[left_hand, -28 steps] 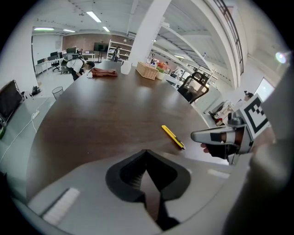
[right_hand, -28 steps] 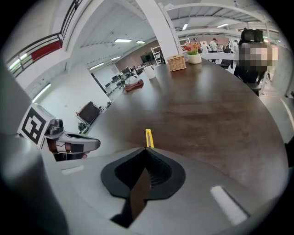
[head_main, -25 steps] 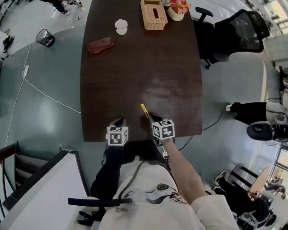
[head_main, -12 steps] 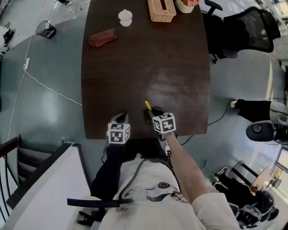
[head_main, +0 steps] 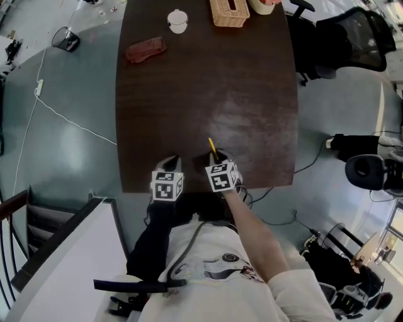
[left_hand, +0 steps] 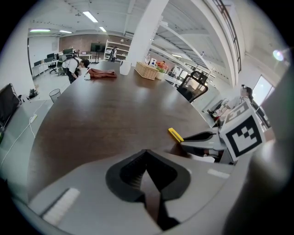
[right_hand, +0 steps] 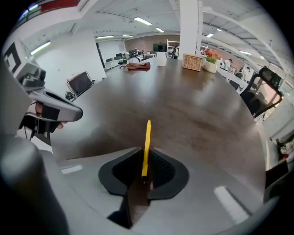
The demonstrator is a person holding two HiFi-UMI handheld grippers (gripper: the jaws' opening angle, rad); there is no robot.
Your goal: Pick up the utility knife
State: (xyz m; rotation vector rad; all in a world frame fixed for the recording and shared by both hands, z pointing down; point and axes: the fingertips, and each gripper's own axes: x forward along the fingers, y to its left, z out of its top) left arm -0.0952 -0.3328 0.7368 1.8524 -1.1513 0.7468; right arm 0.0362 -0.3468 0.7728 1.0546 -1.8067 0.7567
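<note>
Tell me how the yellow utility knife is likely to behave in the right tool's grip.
The utility knife juts straight out of the right tool without sagging, so probably stiff. It looks thin and narrow, so likely light. Only its near end is pinched, so it may pivot if swung.

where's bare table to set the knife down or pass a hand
The whole middle of the table is bare, from the red cloth, cup and wicker basket at the far end down to the right gripper holding the utility knife. The far end is crowded.
</note>
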